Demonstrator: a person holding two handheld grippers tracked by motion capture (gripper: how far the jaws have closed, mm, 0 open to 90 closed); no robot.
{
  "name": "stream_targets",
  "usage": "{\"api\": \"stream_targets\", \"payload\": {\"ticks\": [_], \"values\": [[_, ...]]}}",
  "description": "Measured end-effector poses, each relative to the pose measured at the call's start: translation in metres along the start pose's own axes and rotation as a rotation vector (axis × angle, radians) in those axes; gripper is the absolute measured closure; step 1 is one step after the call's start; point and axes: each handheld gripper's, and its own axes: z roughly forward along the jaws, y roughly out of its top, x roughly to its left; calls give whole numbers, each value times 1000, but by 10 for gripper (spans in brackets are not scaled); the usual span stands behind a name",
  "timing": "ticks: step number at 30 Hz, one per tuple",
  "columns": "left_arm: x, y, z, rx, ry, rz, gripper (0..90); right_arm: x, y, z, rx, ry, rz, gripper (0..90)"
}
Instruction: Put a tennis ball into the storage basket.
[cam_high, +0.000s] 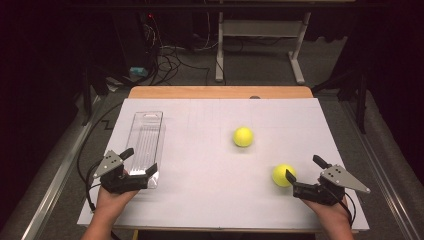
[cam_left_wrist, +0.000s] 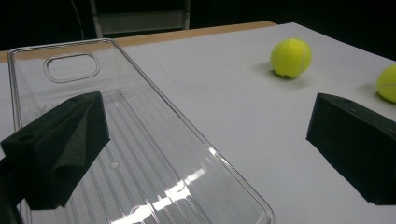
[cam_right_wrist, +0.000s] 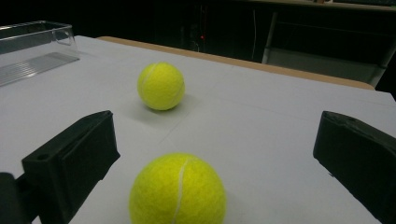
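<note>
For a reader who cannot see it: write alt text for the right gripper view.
A yellow tennis ball sits on the white table between the right gripper's two wide-open black jaws, untouched by either. A second tennis ball lies farther off on the table, and the end of a clear plastic tray shows at the far left.

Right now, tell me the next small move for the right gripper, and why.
Probably ease the right gripper forward and close on the near ball. Its jaws stand open, the ball lies between them, untouched. The clear tray waits by the left gripper, likely the ball's destination.
</note>
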Motion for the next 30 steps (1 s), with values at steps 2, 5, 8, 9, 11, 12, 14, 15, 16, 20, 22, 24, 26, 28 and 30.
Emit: {"api": "stream_targets", "payload": {"ticks": [2,5,8,9,11,12,14,15,16,20,22,24,26,28,30], "values": [[0,0,0,1,-1,2,0,0,0,0,1,0,0,0],[-2,0,2,4,-6,7,0,0,-1,0,3,0,-1,0],[-2,0,1,0,-8,1,0,0,-1,0,2,4,-3,0],[-2,0,1,-2,-8,0,0,0,-1,0,3,3,-3,0],[-2,0,1,-6,-7,-4,0,0,-1,1,6,3,-3,0],[-2,1,0,-10,-11,-10,0,1,-2,1,8,4,-1,0],[-2,2,0,-11,-14,-9,0,1,-2,1,9,3,-4,0],[-2,2,0,-11,-14,-9,0,1,-2,1,9,3,-4,0],[-4,2,1,-14,-20,-11,0,1,-2,2,9,4,-4,0],[-11,7,2,-15,-47,-2,0,0,-2,2,12,4,-2,0],[-16,9,4,-13,-58,4,0,0,-3,2,13,3,0,0],[-20,10,6,-17,-85,-9,0,0,-3,2,13,5,-1,0],[-23,13,7,-26,-110,-27,0,0,-3,2,14,4,-4,0],[-28,15,9,-26,-124,-26,0,1,-3,2,14,5,-3,0],[-33,16,11,-22,-133,-15,0,1,-3,2,15,5,-4,0]]}}
